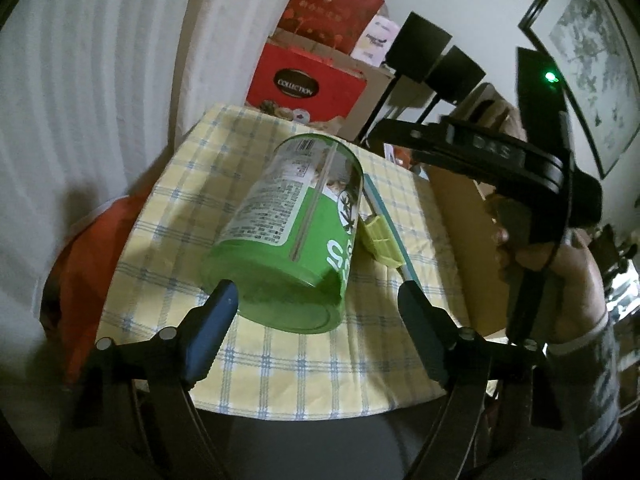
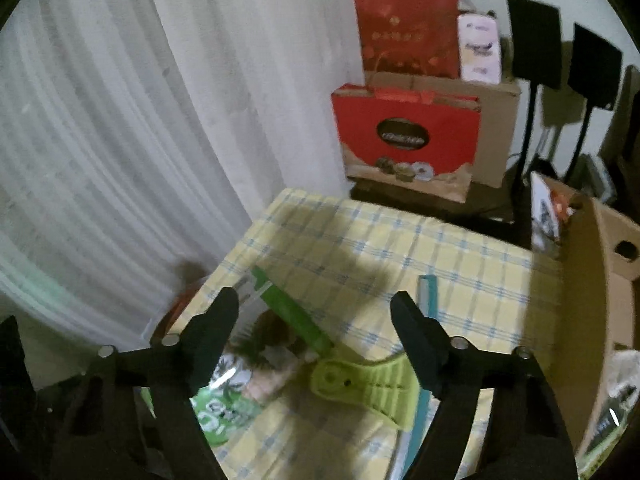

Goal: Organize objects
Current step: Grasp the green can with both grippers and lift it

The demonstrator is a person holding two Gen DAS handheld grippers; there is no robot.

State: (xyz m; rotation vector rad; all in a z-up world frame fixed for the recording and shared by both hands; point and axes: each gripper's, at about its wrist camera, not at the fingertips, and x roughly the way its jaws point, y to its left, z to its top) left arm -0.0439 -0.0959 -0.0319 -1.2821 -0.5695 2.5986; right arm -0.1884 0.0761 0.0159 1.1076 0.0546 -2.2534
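Note:
A green plastic jar (image 1: 288, 236) lies on its side on the yellow checked tablecloth (image 1: 280, 368), its base toward my left gripper (image 1: 316, 292). That gripper is open, its fingers on either side of the jar's base, not closed on it. A lime-green clip (image 1: 380, 242) lies right of the jar on a teal strip (image 1: 386, 220). My right gripper (image 2: 316, 302) is open and empty above the cloth (image 2: 400, 248), over the jar (image 2: 256, 364) and the clip (image 2: 360, 380). The teal strip also shows in the right wrist view (image 2: 427, 292). In the left wrist view the right gripper's body (image 1: 500, 160) hangs at the right, hand-held.
A cardboard box (image 2: 596, 300) stands at the table's right edge. Red gift bags (image 2: 408, 136) and black stands (image 2: 532, 40) sit behind the table. A white curtain (image 2: 120, 140) hangs at the left. An orange object (image 1: 84, 264) lies left of the table.

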